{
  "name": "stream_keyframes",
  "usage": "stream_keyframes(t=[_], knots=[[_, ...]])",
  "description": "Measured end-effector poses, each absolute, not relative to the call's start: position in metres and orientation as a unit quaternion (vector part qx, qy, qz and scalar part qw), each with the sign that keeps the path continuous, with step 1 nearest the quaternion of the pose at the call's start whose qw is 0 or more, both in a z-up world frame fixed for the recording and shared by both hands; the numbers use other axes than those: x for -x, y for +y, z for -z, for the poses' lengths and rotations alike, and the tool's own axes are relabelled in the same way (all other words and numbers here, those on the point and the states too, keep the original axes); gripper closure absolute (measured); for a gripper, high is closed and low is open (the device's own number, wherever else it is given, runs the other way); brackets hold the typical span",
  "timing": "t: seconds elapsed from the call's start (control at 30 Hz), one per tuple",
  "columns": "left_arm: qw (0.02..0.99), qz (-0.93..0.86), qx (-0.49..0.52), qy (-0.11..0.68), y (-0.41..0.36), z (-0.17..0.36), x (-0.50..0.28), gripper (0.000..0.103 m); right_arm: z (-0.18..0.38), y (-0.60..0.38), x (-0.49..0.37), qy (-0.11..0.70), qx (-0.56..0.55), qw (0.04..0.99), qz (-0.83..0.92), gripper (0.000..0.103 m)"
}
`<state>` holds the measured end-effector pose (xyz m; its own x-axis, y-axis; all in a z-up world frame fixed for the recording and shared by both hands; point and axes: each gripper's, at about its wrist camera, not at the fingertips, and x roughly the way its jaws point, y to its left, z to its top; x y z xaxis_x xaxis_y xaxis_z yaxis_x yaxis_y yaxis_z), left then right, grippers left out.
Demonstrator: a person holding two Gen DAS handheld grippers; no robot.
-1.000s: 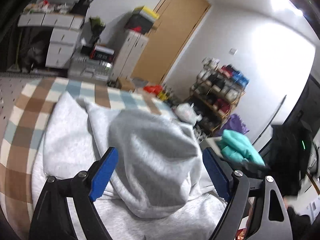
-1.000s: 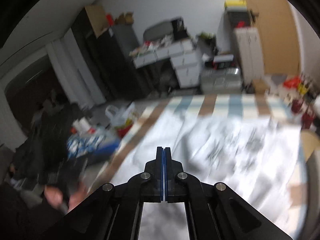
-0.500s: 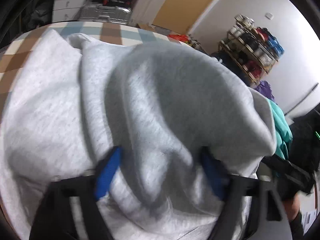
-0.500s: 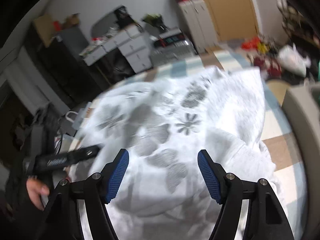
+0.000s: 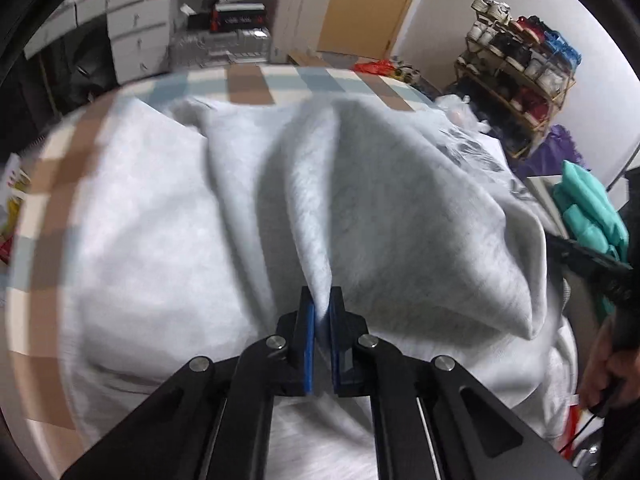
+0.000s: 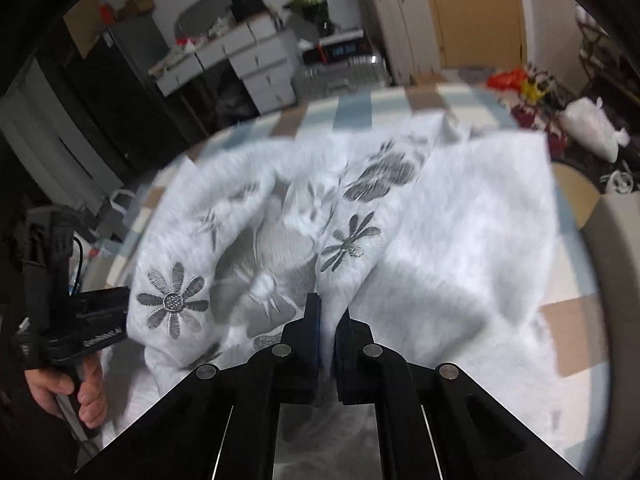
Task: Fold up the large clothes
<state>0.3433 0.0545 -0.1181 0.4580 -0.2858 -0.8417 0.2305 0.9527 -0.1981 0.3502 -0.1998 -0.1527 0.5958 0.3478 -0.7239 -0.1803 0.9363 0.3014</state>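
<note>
Left wrist view: both grippers clamped on the grey sweatshirt (image 5: 168,248).

Left gripper (image 5: 322,308) pinches a raised ridge of plain grey fabric; its jaws have just closed. Right gripper (image 6: 327,316), also just closed, grips a fold beside the flower print (image 6: 173,300). Garment lies crumpled on the checked table (image 5: 248,88).

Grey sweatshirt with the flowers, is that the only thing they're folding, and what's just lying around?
Job:
grey flowered sweatshirt
left gripper, pinching it
right gripper, pinching it
checked tablecloth underneath

Lying about:
shoe rack
teal clothes
white drawers
white plastic bag
</note>
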Motion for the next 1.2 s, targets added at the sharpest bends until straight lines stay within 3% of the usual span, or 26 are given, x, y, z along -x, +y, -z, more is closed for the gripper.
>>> stream_keyframes(t=[0.1,0.23,0.43,0.53,0.6,0.63,0.67,0.73,0.9,1.0,1.07,1.2], knots=[[0.854,0.131,0.008,0.504,0.071,0.114,-0.335,0.101,0.154,-0.211,-0.342,0.414,-0.075,0.898,-0.128,0.098],[0.847,0.133,0.008,0.514,0.074,0.120,-0.323,0.101,0.193,-0.216,-0.337,0.473,-0.074,0.872,-0.105,0.098],[0.867,0.118,-0.035,0.483,0.054,0.095,-0.316,0.101,0.178,-0.207,-0.327,0.469,-0.029,0.878,-0.090,0.092],[0.901,0.114,-0.045,0.416,0.046,0.062,-0.297,0.101,0.150,-0.209,-0.324,0.446,-0.008,0.889,-0.099,0.078],[0.914,0.125,-0.025,0.386,0.044,0.047,-0.291,0.100,0.127,-0.216,-0.319,0.406,-0.009,0.909,-0.095,0.051],[0.916,0.140,-0.010,0.375,0.043,0.043,-0.290,0.096,0.118,-0.219,-0.316,0.390,-0.014,0.917,-0.085,0.045],[0.914,0.157,-0.004,0.374,0.037,0.044,-0.294,0.081,0.109,-0.220,-0.315,0.374,-0.031,0.923,-0.089,0.044],[0.906,0.159,-0.012,0.393,0.021,0.057,-0.310,0.069,0.101,-0.211,-0.324,0.370,-0.066,0.918,-0.128,0.044],[0.850,0.164,-0.008,0.501,0.002,0.129,-0.345,0.069,0.118,-0.158,-0.358,0.396,-0.054,0.897,-0.188,0.045],[0.835,0.141,0.017,0.531,0.016,0.162,-0.350,0.070,0.172,-0.134,-0.389,0.474,-0.009,0.865,-0.163,0.047],[0.838,0.152,0.021,0.524,0.020,0.159,-0.348,0.069,0.208,-0.128,-0.400,0.523,0.022,0.838,-0.151,0.048],[0.843,0.149,-0.028,0.516,0.025,0.137,-0.345,0.069,0.201,-0.125,-0.393,0.511,0.062,0.843,-0.156,0.048]])
